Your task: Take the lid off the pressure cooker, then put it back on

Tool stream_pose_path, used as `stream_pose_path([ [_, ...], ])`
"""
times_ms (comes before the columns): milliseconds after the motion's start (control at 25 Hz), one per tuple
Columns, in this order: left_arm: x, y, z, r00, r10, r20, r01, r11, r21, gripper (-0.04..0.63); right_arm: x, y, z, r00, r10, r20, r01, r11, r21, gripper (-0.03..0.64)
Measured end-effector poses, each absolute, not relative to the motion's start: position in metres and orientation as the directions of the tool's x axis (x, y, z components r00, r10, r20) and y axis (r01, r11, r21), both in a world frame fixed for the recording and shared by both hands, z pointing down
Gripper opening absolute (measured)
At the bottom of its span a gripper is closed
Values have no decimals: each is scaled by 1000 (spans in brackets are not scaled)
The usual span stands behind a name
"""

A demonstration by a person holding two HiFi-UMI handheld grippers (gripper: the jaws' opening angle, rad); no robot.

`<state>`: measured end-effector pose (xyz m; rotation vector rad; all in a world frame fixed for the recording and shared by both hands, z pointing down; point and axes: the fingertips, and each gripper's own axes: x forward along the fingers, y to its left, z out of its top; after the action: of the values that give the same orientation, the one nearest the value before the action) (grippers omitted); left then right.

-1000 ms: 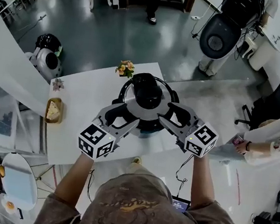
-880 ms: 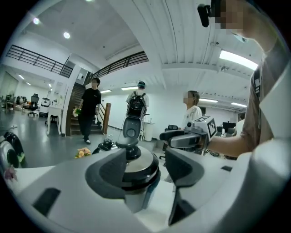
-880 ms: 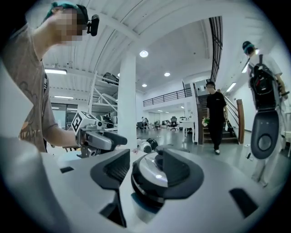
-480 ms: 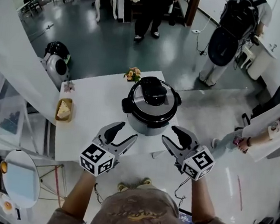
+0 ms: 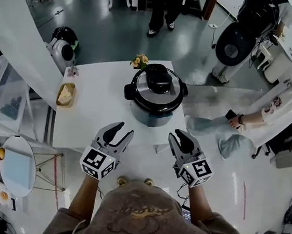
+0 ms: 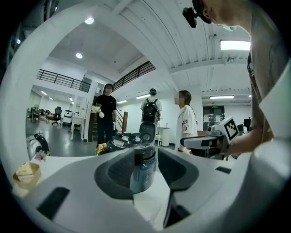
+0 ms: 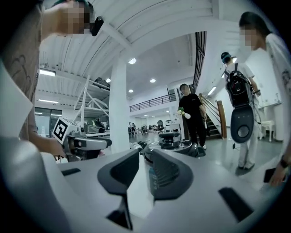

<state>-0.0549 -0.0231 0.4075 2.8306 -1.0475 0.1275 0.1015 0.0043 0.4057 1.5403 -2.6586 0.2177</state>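
The left tool (image 5: 121, 132) and the right tool (image 5: 179, 137) are held side by side over the near edge of the white table (image 5: 94, 113), both pointing away from the person. Each tool's jaws are part-way apart and closing, with nothing gripped between them. In both gripper views the pot shows through the gap, but it stands farther off.

Between the two tools, near the table edge, lies a small pale scrap (image 5: 159, 148), too small to identify. Ahead of the tools there is a strip of bare table.

Beyond that strip, centred between the tools and apart from both, stands the pressure cooker (image 5: 152, 112). Its lid (image 5: 157, 89) sits on top, with a black knob in the middle and black side handles sticking out left and right.

Farther off and well to the left of the left tool, a small tray (image 5: 65, 94) holding a pale piece of food sits by the table's left edge. Just behind the cooker, on the far edge of the table, is a little bunch of flowers (image 5: 139, 61).

Off the table, to the right of the right tool, a person in white (image 5: 272, 110) leans in close to the table's right side. On the floor far to the left sits a round white-and-black machine (image 5: 63, 48). Farthest away stand a person in black (image 5: 166, 8) and a person with a backpack (image 5: 254, 21).
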Motion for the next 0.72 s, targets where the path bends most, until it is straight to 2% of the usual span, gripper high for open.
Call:
stream_pose_path([
  [120,-64,-24,416,711,-694,110,-703,-701,119,97,106,6,415,-474,-872,121,-880,466,-93,49],
  [320,-77,-23,424,650,-753,103,-759,-639,124,11,107,11,434,-456,-880,134,-890,447,-90,-3],
  [720,-76,-24,437,620,-776,113,-784,-607,132,5,108,4,452,-432,-888,155,-901,419,-110,-3],
])
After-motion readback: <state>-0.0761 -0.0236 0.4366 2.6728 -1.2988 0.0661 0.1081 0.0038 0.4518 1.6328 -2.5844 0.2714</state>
